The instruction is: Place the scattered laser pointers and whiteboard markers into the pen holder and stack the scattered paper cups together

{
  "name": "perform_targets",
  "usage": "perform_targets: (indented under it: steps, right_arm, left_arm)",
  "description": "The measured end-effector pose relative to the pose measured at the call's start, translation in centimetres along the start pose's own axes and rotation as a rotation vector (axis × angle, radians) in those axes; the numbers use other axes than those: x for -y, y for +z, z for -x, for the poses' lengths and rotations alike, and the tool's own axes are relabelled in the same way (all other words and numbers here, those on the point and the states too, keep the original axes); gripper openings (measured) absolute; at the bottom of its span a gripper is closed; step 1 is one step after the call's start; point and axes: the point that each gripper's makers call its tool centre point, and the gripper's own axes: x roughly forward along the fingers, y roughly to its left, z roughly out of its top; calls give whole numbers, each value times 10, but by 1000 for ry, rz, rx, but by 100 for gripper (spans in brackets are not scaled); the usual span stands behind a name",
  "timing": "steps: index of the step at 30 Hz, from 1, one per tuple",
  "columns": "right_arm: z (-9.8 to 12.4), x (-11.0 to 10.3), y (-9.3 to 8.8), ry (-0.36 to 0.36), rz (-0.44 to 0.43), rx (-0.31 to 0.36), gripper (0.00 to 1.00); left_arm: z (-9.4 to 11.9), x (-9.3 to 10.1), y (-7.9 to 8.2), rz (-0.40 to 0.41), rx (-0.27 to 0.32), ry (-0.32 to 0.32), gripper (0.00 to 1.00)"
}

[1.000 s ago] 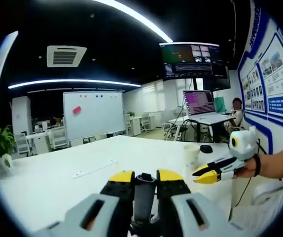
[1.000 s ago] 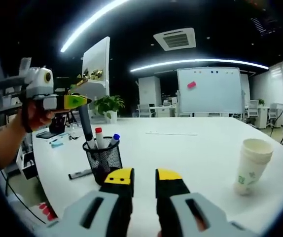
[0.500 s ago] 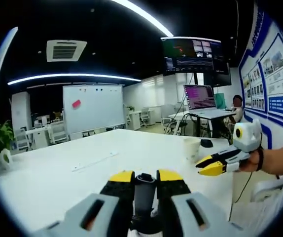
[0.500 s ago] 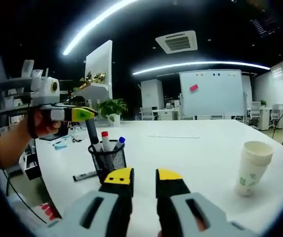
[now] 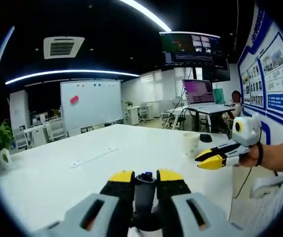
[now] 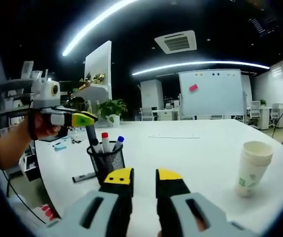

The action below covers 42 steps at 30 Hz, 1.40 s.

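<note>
Left gripper [image 6: 85, 118] clamps a dark marker [image 6: 90, 137] upright over the black mesh holder [image 6: 105, 164] — right gripper [image 6: 144, 178] narrowly parted, empty.

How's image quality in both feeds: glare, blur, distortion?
Left gripper view: heavy fisheye bowing, ceiling light strip blown out, dark marker between the jaws soft. Right gripper view: same distortion, light strip glaring, pen holder and paper cups reasonably sharp.

an office: whiteboard [image 6: 210, 95], desks, laptop [image 5: 200, 95], wall monitor [image 5: 193, 49]

Black wire-mesh pen holder [image 6: 106, 163], paper cups [image 6: 251, 166]
</note>
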Motion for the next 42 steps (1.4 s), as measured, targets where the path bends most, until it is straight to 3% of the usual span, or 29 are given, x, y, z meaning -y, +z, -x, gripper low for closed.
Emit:
perform_targets:
  steps: [11,42]
  right_arm:
    - [3,7,-4,-13,-6,-5,18]
    - [11,11,-7,-35,-4,-16,18]
  left_arm:
    - [-5,0,-10,0,-26,-8,18]
    - [0,-2,-11,18,-25,3,18]
